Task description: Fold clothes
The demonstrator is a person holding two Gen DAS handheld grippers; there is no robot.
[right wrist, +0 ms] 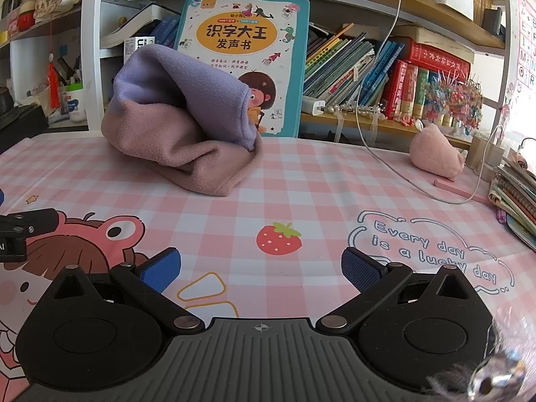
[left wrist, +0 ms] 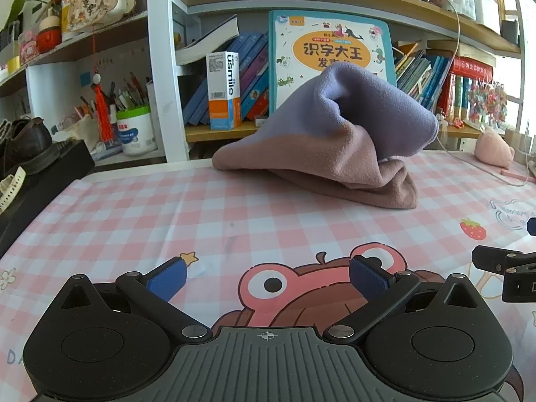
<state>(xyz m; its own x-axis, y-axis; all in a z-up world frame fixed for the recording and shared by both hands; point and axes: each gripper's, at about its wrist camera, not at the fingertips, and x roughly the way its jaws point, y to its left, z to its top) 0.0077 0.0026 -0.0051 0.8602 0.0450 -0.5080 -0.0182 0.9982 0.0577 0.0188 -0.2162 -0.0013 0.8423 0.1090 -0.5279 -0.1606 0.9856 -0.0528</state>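
1 garment (left wrist: 335,140) beyond left gripper (left wrist: 268,279)

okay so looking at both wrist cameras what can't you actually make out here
- Garment: what kind it is; bunched in a heap, folds hide its shape, both views.
- Big picture book: lower left cover, hidden behind the heap.
- Right tool: cut off by the left view's edge.
- Notebook stack: cut off at the right view's edge.

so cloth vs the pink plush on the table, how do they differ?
The cloth is two-tone, purple over dusty pink; the plush is one pale pink. The cloth is the larger, a crumpled heap with folds and an open hollow; the plush is a small rounded lump. The cloth sits in front of the big book, the plush far right by the white cable. Both rest on the checked mat, untouched by either gripper.
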